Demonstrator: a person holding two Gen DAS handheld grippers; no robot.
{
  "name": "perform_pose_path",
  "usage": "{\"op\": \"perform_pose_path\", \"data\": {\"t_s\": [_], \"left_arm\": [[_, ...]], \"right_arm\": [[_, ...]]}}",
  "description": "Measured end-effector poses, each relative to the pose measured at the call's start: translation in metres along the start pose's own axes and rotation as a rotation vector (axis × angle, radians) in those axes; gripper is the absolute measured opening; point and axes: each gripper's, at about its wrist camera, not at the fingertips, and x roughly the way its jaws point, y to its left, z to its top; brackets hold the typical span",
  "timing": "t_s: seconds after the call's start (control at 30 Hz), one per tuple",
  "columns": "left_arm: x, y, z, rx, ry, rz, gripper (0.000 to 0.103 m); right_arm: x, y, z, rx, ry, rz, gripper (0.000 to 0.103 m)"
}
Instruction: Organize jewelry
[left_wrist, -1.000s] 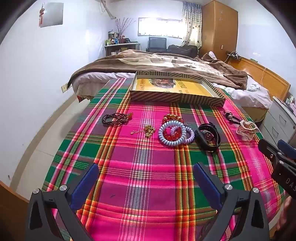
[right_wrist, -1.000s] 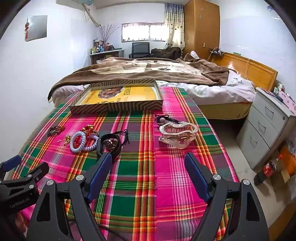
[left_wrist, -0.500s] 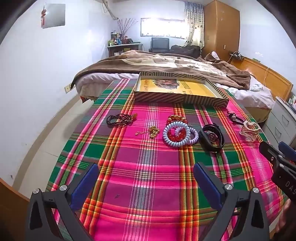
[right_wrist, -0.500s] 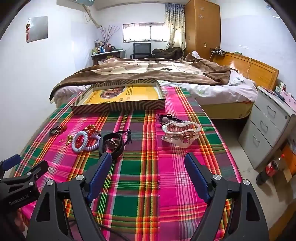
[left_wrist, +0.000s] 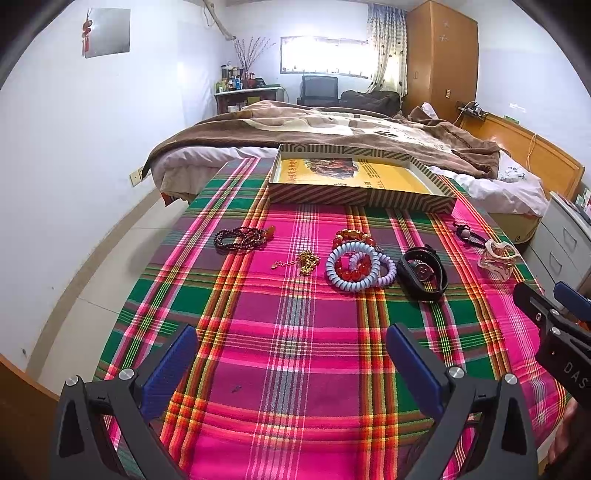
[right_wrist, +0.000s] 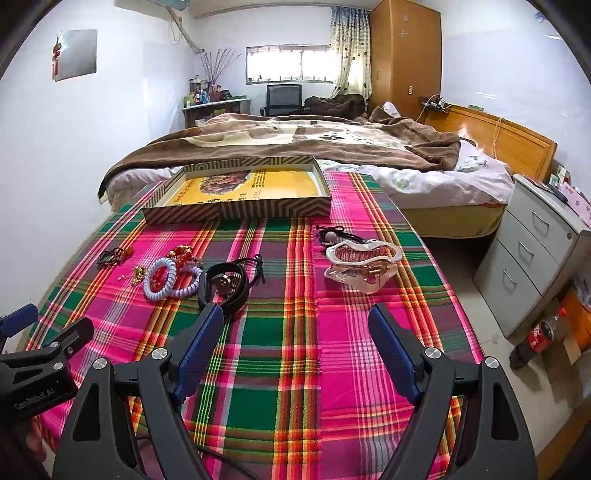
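1. Jewelry lay loose on the plaid-covered counter (left_wrist: 295, 332), in a row: dark bead bracelet (left_wrist: 240, 239), gold chain (left_wrist: 304, 261), blue coil bands (left_wrist: 352, 266) over red beads, black watch (left_wrist: 423, 273), a small black tie (left_wrist: 466, 233), and a clear dish (right_wrist: 364, 264) at the right end.
2. The striped box (left_wrist: 360, 201) stood behind the row, well apart from it. Nothing was in it yet.
3. Change over the last second: both views slid slightly; the row sat a little further along in the left frame. No piece had moved. I judged this as approach only, sorting not begun.
4. My left tool (left_wrist: 291, 354) was spread wide, pinching nothing, near my edge of the counter, roughly facing the gold chain and coil bands.
5. My right tool (right_wrist: 297, 332) was likewise spread and empty. The black watch lay just beyond its left finger (right_wrist: 201, 343); the clear dish sat ahead, slightly right.
6. Judgement: the watch was likeliest as the first pick on the right.
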Motion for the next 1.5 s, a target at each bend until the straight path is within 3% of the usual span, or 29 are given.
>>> {"op": "perform_pose_path", "data": {"t_s": [1.5], "left_arm": [[-0.0048,0.0017,0.0003,0.003,-0.01,-0.001,0.103]], "right_arm": [[0.0017,0.0086,0.003,-0.028,-0.012,-0.01,0.081]]}}
